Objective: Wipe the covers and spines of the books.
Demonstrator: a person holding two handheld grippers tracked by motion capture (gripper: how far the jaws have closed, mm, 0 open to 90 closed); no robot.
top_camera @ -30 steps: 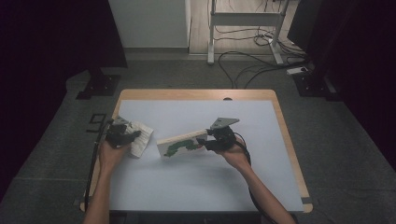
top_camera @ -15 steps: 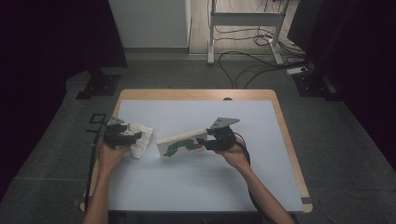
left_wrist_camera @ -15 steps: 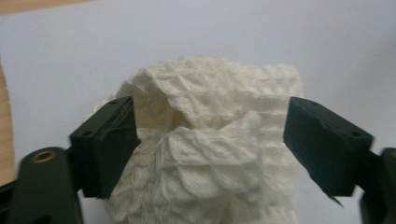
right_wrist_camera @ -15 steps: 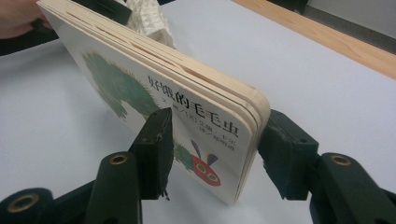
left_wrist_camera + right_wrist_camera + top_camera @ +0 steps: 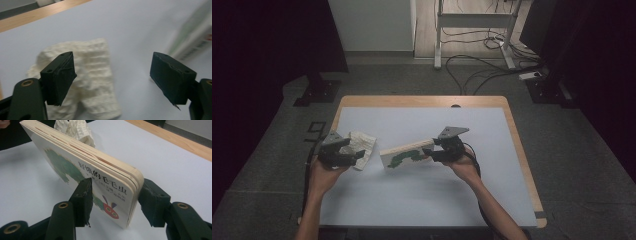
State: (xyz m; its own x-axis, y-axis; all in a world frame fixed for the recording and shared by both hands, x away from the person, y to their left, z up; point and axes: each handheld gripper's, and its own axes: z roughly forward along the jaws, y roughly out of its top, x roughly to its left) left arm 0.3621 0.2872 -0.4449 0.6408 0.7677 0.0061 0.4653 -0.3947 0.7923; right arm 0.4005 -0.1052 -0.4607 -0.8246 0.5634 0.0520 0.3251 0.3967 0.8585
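1. From above, the left gripper (image 5: 354,156) sits at the left side of the table (image 5: 422,200), just beside a white cloth (image 5: 362,145). The right gripper (image 5: 428,151) is near the middle, holding one end of a book (image 5: 404,152).
2. The left gripper view shows what the top view cannot: its two black jaws are spread wide with nothing between them. They have just been opening. The cloth (image 5: 92,82) lies on the table under and behind the left jaw, bumpy and crumpled.
3. The right gripper view shows the book (image 5: 82,165) up close. It has thick card pages and a green caterpillar with a red face on the cover. The jaws pinch it at the near end, one on the cover and one on the back. The book stands on its edge, tilted.
4. The book (image 5: 197,37) at the right edge of the left gripper view is blurry and cut off. The cloth (image 5: 75,130) in the right gripper view is partly hidden behind the book.
5. The table has a pale blue-grey top with a wooden rim. The room around it is dark, with a grey floor (image 5: 412,75) and cables (image 5: 472,60) lying behind the table.
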